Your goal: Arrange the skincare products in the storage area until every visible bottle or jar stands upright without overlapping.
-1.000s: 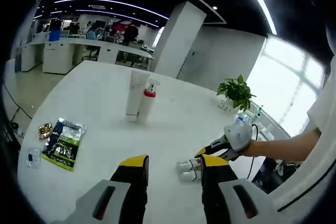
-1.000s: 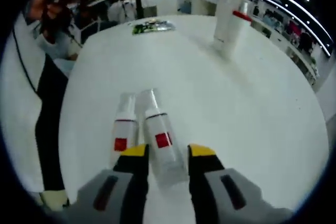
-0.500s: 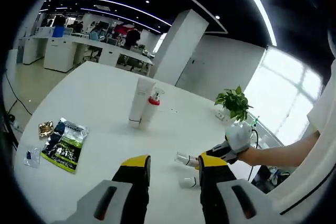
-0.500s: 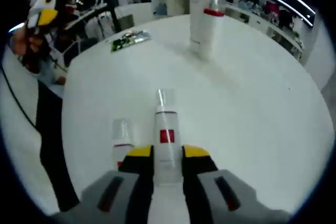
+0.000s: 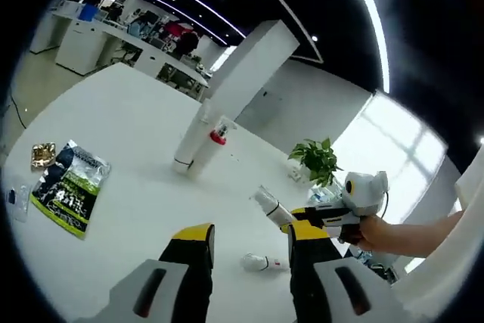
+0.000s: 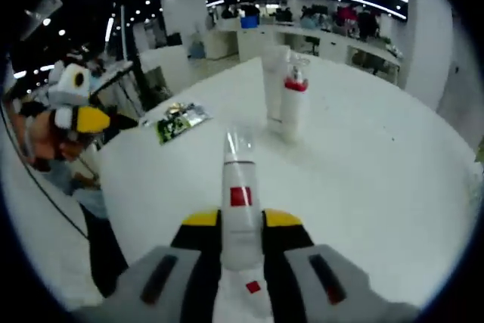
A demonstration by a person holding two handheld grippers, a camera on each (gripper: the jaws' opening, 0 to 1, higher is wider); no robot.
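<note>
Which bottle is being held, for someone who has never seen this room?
On the big white table, two containers stand together and one bottle lies flat. The held bottle is off the table in the right gripper, white with a red square label.

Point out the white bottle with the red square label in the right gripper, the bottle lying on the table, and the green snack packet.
White bottle with red square label (image 6: 240, 209), right gripper view, label area.
Small white bottle lying on the table (image 5: 265, 264), left gripper view, body.
Green snack packet (image 5: 68, 189), left gripper view, centre.
</note>
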